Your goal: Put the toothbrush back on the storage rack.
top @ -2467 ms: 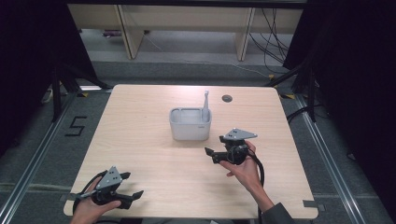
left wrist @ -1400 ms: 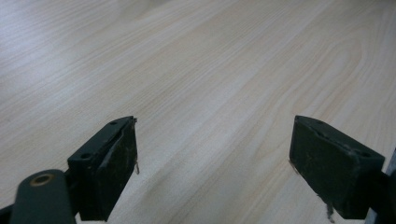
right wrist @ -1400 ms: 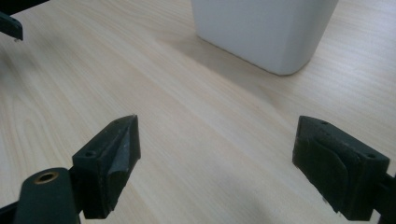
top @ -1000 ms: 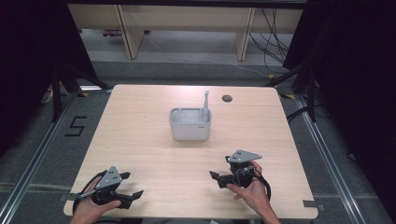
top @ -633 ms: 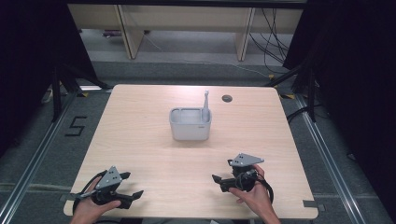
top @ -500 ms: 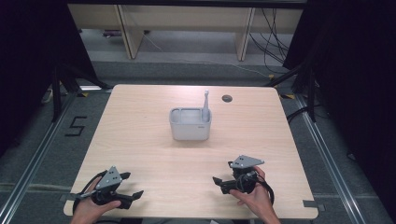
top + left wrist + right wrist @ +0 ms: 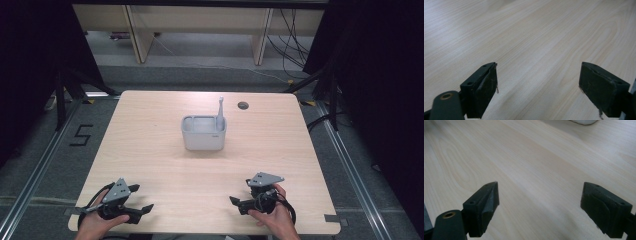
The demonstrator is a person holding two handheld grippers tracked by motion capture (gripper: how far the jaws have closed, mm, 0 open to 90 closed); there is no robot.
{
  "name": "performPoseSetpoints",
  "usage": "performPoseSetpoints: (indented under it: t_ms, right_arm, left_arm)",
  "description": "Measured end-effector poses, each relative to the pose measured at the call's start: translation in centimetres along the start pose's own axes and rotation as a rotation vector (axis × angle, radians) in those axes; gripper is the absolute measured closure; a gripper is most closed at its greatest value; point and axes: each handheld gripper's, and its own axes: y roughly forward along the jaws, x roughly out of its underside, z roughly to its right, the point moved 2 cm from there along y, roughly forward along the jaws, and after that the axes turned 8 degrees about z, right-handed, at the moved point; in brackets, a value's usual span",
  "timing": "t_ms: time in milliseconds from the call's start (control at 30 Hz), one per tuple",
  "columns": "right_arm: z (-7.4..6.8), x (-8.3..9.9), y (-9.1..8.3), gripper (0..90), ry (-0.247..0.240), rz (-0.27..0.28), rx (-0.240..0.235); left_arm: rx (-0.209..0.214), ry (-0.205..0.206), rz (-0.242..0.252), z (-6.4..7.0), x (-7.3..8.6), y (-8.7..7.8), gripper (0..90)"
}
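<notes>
I held both my left gripper [image 7: 145, 207] and right gripper [image 7: 234, 201] with fingers spread, empty, low over the pale wooden counter [image 7: 150, 150].

The table [image 7: 150, 145] is light wood-grain laminate, smooth, with a soft sheen. The container [image 7: 203, 134] near its centre looks like matt pale-grey plastic, as does the toothbrush [image 7: 220, 114] standing in it. The left gripper [image 7: 539, 87] and right gripper [image 7: 540, 206] carry matt black plastic jaws with scuffed, slightly rough edges.
</notes>
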Motion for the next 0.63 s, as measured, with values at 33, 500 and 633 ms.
performPoseSetpoints:
  t_ms: [33, 500, 633]
  right_arm:
    - [-0.08, 0.07, -0.07, 16.0, 0.005, -0.008, 0.003]
    - [-0.2, 0.57, -0.45, 16.0, -0.004, -0.015, 0.009]
    - [-0.22, 0.61, -0.65, 16.0, 0.016, -0.022, 0.017]
  left_arm:
    - [-0.002, -0.001, -0.007, 0.0, -0.04, -0.03, 15.0]
    - [-0.005, 0.008, -0.013, -0.04, -0.05, -0.14, 14.9]
    - [-0.007, 0.008, -0.012, -0.02, -0.04, -0.13, 15.0]
